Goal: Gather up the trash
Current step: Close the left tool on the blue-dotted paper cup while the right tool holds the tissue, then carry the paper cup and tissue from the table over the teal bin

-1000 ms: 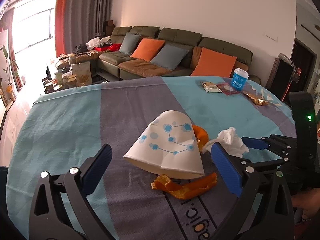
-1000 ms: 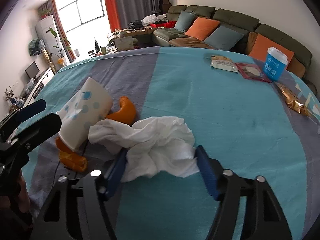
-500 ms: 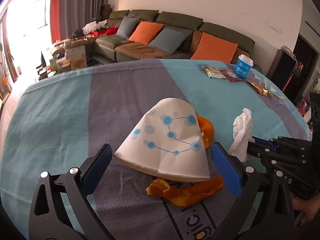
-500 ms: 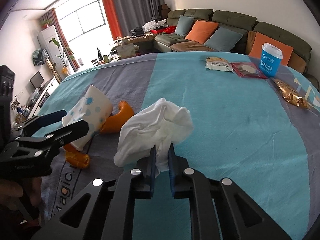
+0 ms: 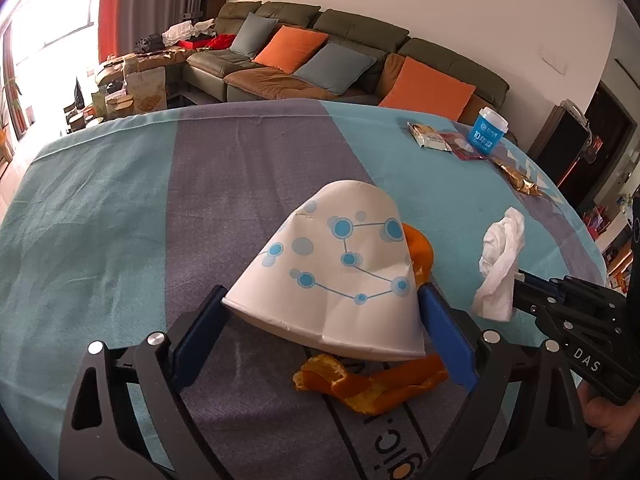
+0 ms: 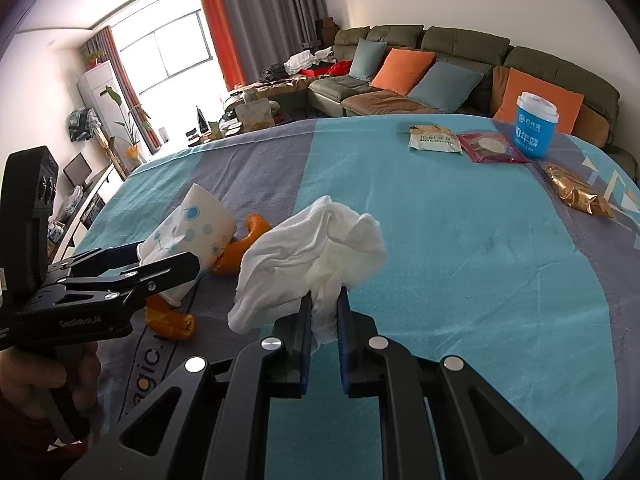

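A white paper cup (image 5: 336, 272) with blue dots lies on its side on the striped tablecloth (image 5: 120, 208). My left gripper (image 5: 320, 292) straddles its rim and its jaws are closing; the blue pads stand right at the rim's two sides without visibly squeezing it. Orange peel (image 5: 372, 384) lies just in front of the cup, and another piece (image 5: 420, 252) sits behind it. My right gripper (image 6: 323, 298) is shut on a crumpled white tissue (image 6: 312, 240), held up off the cloth. From the right wrist view the cup (image 6: 188, 228) and the left gripper (image 6: 168, 256) are at the left.
At the far right of the table stand a blue lidded cup (image 6: 534, 128), a white snack packet (image 6: 434, 140), a red packet (image 6: 490, 146) and a gold wrapper (image 6: 580, 196). A sofa (image 6: 440, 52) with cushions lies beyond the table. A person's hand (image 6: 36, 380) holds the left gripper.
The right gripper shut on the tissue and raised it off the cloth. The left gripper moved forward and down until the cup's rim sits between its pads.
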Action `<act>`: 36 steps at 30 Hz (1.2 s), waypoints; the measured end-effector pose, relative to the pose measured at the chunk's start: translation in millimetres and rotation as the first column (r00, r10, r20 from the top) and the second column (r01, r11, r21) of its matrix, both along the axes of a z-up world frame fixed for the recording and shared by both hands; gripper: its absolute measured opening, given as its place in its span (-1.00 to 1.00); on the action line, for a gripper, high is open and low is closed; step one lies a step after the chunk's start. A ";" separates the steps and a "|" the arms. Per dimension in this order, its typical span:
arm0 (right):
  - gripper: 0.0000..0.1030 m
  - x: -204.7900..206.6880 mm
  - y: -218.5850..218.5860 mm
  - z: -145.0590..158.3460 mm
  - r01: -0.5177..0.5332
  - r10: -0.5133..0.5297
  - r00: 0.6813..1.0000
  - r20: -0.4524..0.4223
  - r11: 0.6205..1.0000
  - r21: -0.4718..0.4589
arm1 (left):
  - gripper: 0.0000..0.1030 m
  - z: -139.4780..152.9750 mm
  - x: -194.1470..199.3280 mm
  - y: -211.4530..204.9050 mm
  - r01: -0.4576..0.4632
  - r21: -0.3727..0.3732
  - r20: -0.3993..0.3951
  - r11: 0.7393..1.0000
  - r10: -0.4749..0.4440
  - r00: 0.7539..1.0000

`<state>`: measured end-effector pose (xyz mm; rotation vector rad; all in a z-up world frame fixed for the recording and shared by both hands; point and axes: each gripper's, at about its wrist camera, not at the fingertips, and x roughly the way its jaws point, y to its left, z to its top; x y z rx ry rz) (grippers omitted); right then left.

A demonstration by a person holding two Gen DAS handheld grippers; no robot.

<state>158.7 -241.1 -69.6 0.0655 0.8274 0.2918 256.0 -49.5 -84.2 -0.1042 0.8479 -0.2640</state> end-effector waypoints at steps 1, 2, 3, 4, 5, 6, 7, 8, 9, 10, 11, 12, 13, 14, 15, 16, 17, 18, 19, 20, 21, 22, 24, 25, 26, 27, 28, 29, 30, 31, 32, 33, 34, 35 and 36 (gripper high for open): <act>-0.80 -0.1 0.4 0.5 0.000 0.000 1.000 0.002 1.000 -0.001 | 0.79 0.3 -0.3 0.2 -0.001 -0.003 0.004 1.000 0.001 1.000; -0.80 -0.8 0.4 1.0 0.000 0.000 1.000 0.004 1.000 -0.001 | 0.78 0.7 -0.5 0.8 -0.001 -0.008 0.006 1.000 0.001 1.000; -0.80 -1.5 0.0 1.2 0.003 -0.003 1.000 0.006 1.000 0.000 | 0.78 1.6 -1.4 2.3 -0.002 -0.012 0.010 1.000 0.002 1.000; -0.80 -1.9 -0.2 2.1 0.004 -0.004 1.000 0.009 1.000 0.001 | 0.78 2.5 -2.1 2.7 -0.007 -0.014 0.016 1.000 0.007 1.000; -0.80 -2.0 -0.8 2.5 0.004 -0.004 1.000 0.011 1.000 0.000 | 0.78 4.5 -4.3 4.5 -0.009 -0.020 0.027 1.000 0.010 1.000; -0.80 -2.2 -0.8 3.3 0.005 -0.005 1.000 0.014 1.000 0.000 | 0.78 5.8 -5.2 5.2 -0.009 -0.024 0.032 1.000 0.010 0.999; -0.80 -1.5 -0.8 3.8 0.005 -0.005 1.000 0.016 1.000 0.000 | 0.78 6.9 -5.9 5.6 -0.013 -0.025 0.036 1.000 0.014 0.999; -0.80 -1.9 -0.4 5.1 0.004 -0.004 1.000 0.020 1.000 -0.001 | 0.78 9.3 -7.4 6.8 -0.016 -0.029 0.044 0.999 0.017 0.999; -0.80 -2.4 0.2 6.5 0.003 -0.003 1.000 0.023 1.000 -0.001 | 0.78 11.3 -8.7 7.4 -0.016 -0.036 0.051 0.999 0.017 0.999; -0.80 -2.3 1.0 8.2 0.002 -0.001 1.000 0.028 1.000 -0.003 | 0.78 14.9 -10.4 9.2 -0.021 -0.041 0.063 0.999 0.024 0.998; -0.80 -2.3 1.8 10.2 0.000 0.000 1.000 0.031 1.000 -0.003 | 0.78 17.6 -11.2 10.0 -0.026 -0.041 0.071 0.999 0.029 0.997; -0.80 -2.5 2.9 12.4 -0.002 0.002 0.999 0.037 1.000 -0.004 | 0.78 20.2 -12.5 11.2 -0.027 -0.045 0.079 0.999 0.030 0.996; -0.80 -2.8 4.5 15.3 -0.005 0.006 0.999 0.045 1.000 -0.004 | 0.78 22.9 -13.9 12.7 -0.029 -0.051 0.087 0.998 0.033 0.996; -0.80 -2.4 4.9 16.5 -0.008 0.008 0.999 0.051 1.000 -0.005 | 0.78 27.0 -15.7 15.6 -0.037 -0.057 0.099 0.998 0.042 0.994; -0.80 -2.4 6.5 18.7 -0.010 0.010 0.998 0.057 1.000 -0.005 | 0.78 29.6 -17.1 17.4 -0.042 -0.058 0.105 0.997 0.048 0.993; -0.80 -2.5 8.4 21.4 -0.013 0.013 0.998 0.065 1.000 -0.005 | 0.78 33.0 -18.9 20.1 -0.043 -0.064 0.113 0.997 0.051 0.992; -0.80 -2.6 10.3 23.5 -0.016 0.016 0.997 0.070 1.000 -0.007 | 0.78 35.4 -20.8 22.5 -0.046 -0.067 0.122 0.997 0.054 0.991; -0.80 -2.8 11.9 25.1 -0.020 0.020 0.997 0.074 1.000 -0.008 | 0.78 37.9 -22.5 24.9 -0.049 -0.066 0.131 0.997 0.058 0.990; -0.80 -3.3 14.4 27.7 -0.024 0.025 0.996 0.081 1.000 -0.010 | 0.77 41.1 -24.2 27.4 -0.053 -0.063 0.139 0.997 0.062 0.988; -0.80 -4.0 15.6 29.9 -0.027 0.028 0.996 0.086 1.000 -0.010 | 0.77 43.7 -26.3 30.2 -0.057 -0.068 0.146 0.996 0.066 0.987; -0.80 -4.5 17.4 32.4 -0.031 0.032 0.995 0.091 0.999 -0.011 | 0.77 45.9 -29.2 32.9 -0.061 -0.072 0.154 0.996 0.071 0.986; -0.80 -5.1 19.0 34.4 -0.035 0.035 0.995 0.096 0.999 -0.011 | 0.77 50.1 -32.2 36.1 -0.067 -0.074 0.165 0.995 0.078 0.983; -0.80 -7.3 25.1 39.9 -0.048 0.049 0.993 0.110 0.999 -0.014 | 0.77 57.2 -39.0 42.5 -0.078 -0.078 0.184 0.994 0.091 0.979; -0.80 -8.6 28.3 42.9 -0.056 0.058 0.992 0.117 0.998 -0.016 | 0.77 61.4 -43.8 46.5 -0.083 -0.078 0.197 0.993 0.097 0.976; -0.80 -10.9 31.5 44.7 -0.063 0.064 0.990 0.122 0.998 -0.017 | 0.77 64.2 -47.7 49.5 -0.090 -0.076 0.207 0.993 0.104 0.973; -0.80 -12.0 35.0 46.7 -0.070 0.072 0.989 0.127 0.997 -0.018 | 0.77 68.5 -52.8 54.1 -0.101 -0.074 0.219 0.992 0.114 0.969; -0.80 -13.3 39.6 50.0 -0.082 0.084 0.987 0.135 0.996 -0.020 | 0.77 74.1 -59.1 60.1 -0.112 -0.078 0.233 0.991 0.128 0.964; -0.80 -14.5 43.3 52.5 -0.091 0.093 0.986 0.141 0.996 -0.021 | 0.77 77.5 -64.3 64.9 -0.121 -0.080 0.241 0.989 0.137 0.961; -0.80 -15.5 47.5 55.2 -0.102 0.104 0.984 0.148 0.995 -0.022 | 0.77 82.3 -70.4 70.3 -0.134 -0.081 0.254 0.988 0.151 0.955; -0.80 -16.5 51.5 57.3 -0.111 0.113 0.982 0.153 0.994 -0.024 | 0.77 87.2 -77.4 75.9 -0.148 -0.078 0.270 0.986 0.163 0.949; -0.80 -18.0 57.2 60.8 -0.122 0.125 0.979 0.160 0.992 -0.027 | 0.77 90.0 -84.6 81.5 -0.157 -0.076 0.282 0.985 0.173 0.944; -0.80 -19.4 63.5 64.2 -0.137 0.141 0.976 0.168 0.990 -0.030 | 0.77 94.4 -91.2 87.2 -0.169 -0.075 0.294 0.983 0.184 0.938; -0.80 -20.4 68.5 66.5 -0.148 0.152 0.973 0.174 0.988 -0.032 | 0.77 99.1 -98.6 93.2 -0.183 -0.071 0.308 0.980 0.196 0.931; -0.80 -21.7 74.4 69.2 -0.162 0.165 0.970 0.181 0.986 -0.034 | 0.77 103.6 -106.8 99.3 -0.199 -0.062 0.324 0.978 0.208 0.923; -0.80 -22.9 79.9 71.7 -0.174 0.178 0.966 0.187 0.984 -0.035 | 0.77 106.9 -113.1 104.5 -0.212 -0.056 0.334 0.976 0.219 0.917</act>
